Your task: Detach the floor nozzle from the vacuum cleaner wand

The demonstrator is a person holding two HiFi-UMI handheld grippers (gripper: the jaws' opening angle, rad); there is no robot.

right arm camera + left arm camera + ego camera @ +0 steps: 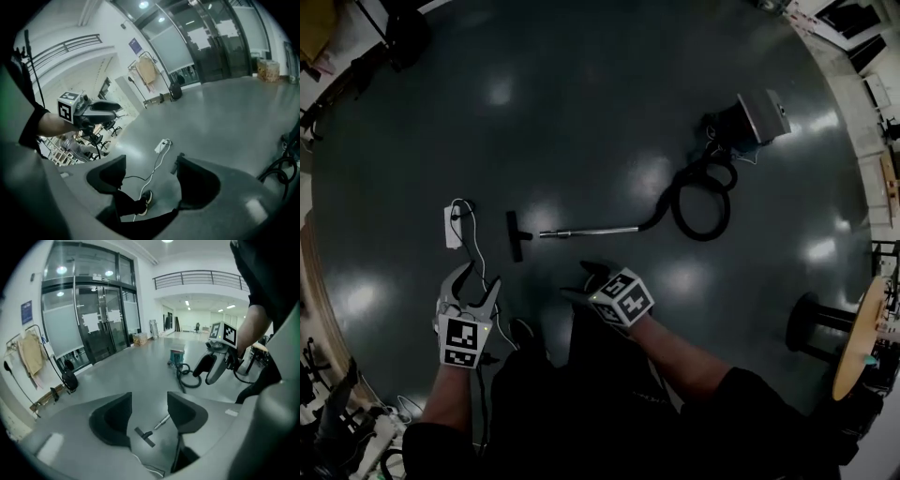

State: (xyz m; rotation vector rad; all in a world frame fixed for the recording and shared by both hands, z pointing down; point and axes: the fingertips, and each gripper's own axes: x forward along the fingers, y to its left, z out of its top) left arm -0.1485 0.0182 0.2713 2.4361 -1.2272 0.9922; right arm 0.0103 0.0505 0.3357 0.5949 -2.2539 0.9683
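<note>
The black floor nozzle [517,234] lies on the dark floor, a small gap away from the end of the silver wand [589,231]. The wand runs right into the coiled black hose [703,202] and the vacuum body [755,117]. My left gripper [480,281] hangs open in the air, nearer to me than the nozzle, with nothing in it. The left gripper view shows the nozzle [145,435] and wand [161,422] far below, between the open jaws. My right gripper [581,281] is open and empty too, held above the floor near the wand's free end. The nozzle [176,163] peeks out beside one of its jaws.
A white power strip [453,227] with a trailing white cable [478,253] lies left of the nozzle. A round wooden table [858,337] and a black stool [811,328] stand at the right. Glass doors [93,324] and a clothes rack [28,355] line the far wall.
</note>
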